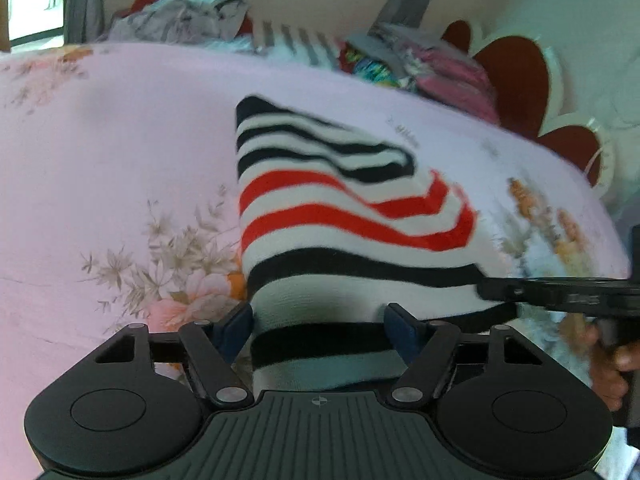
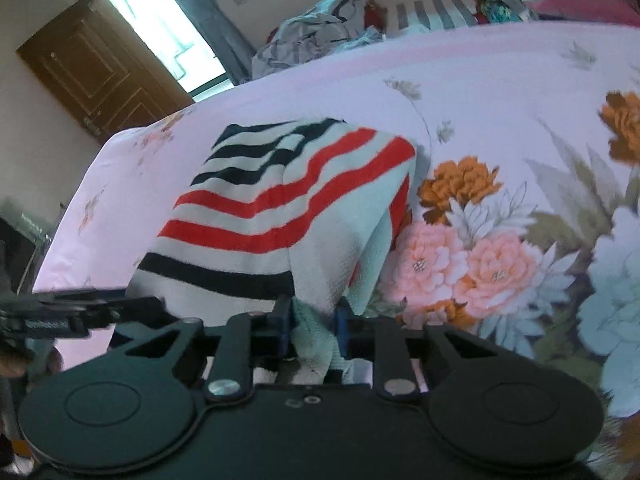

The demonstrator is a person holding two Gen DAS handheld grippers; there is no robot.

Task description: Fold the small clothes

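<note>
A small knit garment with white, black and red stripes (image 1: 344, 216) lies partly lifted on the pink floral bedsheet (image 1: 100, 140). My left gripper (image 1: 318, 330) is open, its blue pads either side of the garment's near hem. My right gripper (image 2: 314, 326) is shut on a bunched white edge of the same garment (image 2: 280, 208). The right gripper also shows at the right of the left wrist view (image 1: 496, 292), at the garment's right edge. The left gripper shows at the left of the right wrist view (image 2: 80, 312).
A heap of loose clothes (image 1: 192, 16) and folded ones (image 1: 440, 64) lies along the far side of the bed. A red and white headboard (image 1: 520, 80) stands at the right. A brown door (image 2: 100, 80) and a bright window (image 2: 160, 28) are beyond the bed.
</note>
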